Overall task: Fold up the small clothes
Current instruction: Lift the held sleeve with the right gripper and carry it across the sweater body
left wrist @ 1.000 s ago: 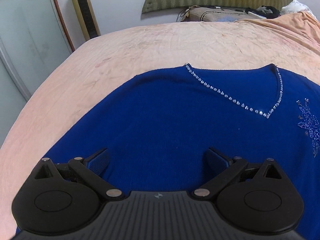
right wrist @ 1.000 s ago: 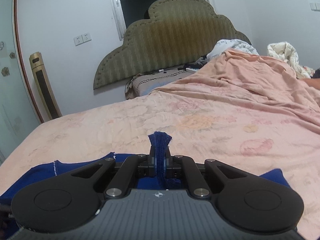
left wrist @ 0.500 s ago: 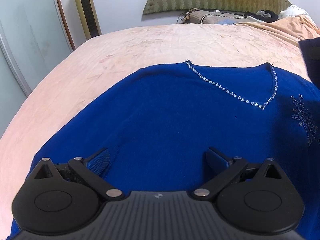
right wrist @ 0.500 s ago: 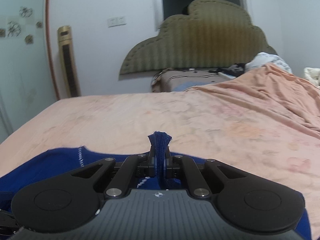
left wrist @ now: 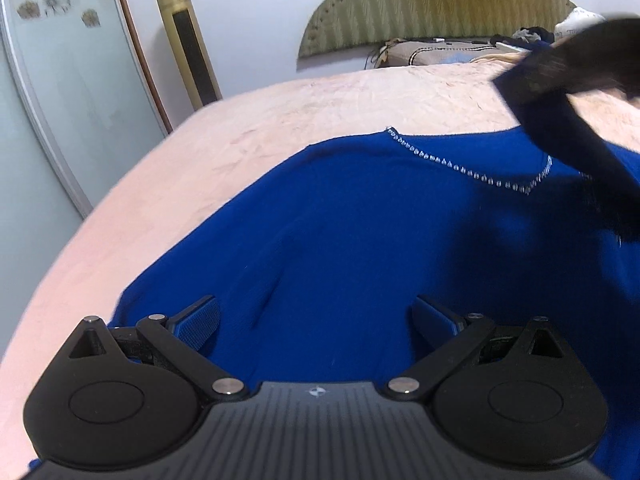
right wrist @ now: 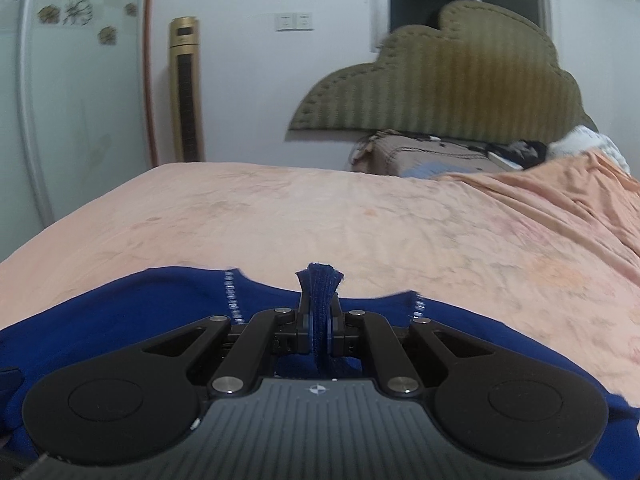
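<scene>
A royal-blue sweater (left wrist: 360, 240) with a rhinestone V-neck lies flat on the pink bed; it also shows in the right wrist view (right wrist: 120, 316). My left gripper (left wrist: 316, 320) is open and empty, hovering low over the sweater's left body. My right gripper (right wrist: 319, 320) is shut on a bunched blue sleeve cuff (right wrist: 320, 280) and holds it lifted above the neckline. In the left wrist view the right gripper (left wrist: 560, 64) appears dark and blurred at the upper right, with the sleeve (left wrist: 580, 152) hanging from it across the sweater.
The pink bedspread (right wrist: 320, 208) stretches back to an olive headboard (right wrist: 440, 80) with pillows and clutter. A gold tower fan (left wrist: 188, 40) and a glass wardrobe door (left wrist: 60, 80) stand at the left, beyond the bed edge.
My right gripper has carried the sleeve leftward over the sweater and now enters the left wrist view. My left gripper has drawn back a little and stays open.
</scene>
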Demonstrator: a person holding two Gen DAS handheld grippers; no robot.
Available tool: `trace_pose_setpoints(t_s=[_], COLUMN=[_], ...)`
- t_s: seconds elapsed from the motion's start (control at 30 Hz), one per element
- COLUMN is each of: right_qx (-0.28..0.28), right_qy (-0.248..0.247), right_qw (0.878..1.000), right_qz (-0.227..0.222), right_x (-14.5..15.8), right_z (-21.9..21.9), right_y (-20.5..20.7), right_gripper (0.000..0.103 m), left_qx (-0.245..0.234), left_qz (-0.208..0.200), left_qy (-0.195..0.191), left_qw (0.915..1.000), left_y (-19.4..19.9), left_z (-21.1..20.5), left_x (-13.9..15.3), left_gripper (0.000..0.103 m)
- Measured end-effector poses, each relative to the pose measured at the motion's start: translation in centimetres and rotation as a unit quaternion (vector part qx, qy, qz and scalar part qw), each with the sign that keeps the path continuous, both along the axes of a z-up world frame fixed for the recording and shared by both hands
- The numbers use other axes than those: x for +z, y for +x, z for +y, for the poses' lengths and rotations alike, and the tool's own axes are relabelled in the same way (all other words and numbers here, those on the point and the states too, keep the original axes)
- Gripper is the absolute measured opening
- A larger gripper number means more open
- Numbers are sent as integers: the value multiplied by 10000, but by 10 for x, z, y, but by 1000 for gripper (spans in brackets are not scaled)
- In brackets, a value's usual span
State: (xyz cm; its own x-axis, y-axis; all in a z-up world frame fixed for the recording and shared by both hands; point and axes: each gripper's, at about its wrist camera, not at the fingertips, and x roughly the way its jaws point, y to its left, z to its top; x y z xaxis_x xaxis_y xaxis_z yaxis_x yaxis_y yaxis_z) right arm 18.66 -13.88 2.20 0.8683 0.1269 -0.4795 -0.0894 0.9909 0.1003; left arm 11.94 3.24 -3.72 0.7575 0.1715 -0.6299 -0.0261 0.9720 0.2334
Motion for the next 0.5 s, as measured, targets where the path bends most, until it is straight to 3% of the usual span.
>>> trace_pose_setpoints(t_s=[0.23,0.4,0.5], right_qx=[469,812,677], right_qy=[-137,-124,-94], right_qw=[9988,9965,9970], right_qz=[-55,-159,-359], right_x=[2,11,27], right_z=[49,69,47], right_y=[4,-1,-3], right_gripper=[11,9,8], left_qx=[-84,-61,-32], left_qz=[-206,-196,-178], left_qy=[218,-33,-187], left_qw=[9995,9998,9997], left_y=[-19,-19,-19], left_z=[1,9,15], left_x=[-8,-11,-11], left_gripper=[103,103,103])
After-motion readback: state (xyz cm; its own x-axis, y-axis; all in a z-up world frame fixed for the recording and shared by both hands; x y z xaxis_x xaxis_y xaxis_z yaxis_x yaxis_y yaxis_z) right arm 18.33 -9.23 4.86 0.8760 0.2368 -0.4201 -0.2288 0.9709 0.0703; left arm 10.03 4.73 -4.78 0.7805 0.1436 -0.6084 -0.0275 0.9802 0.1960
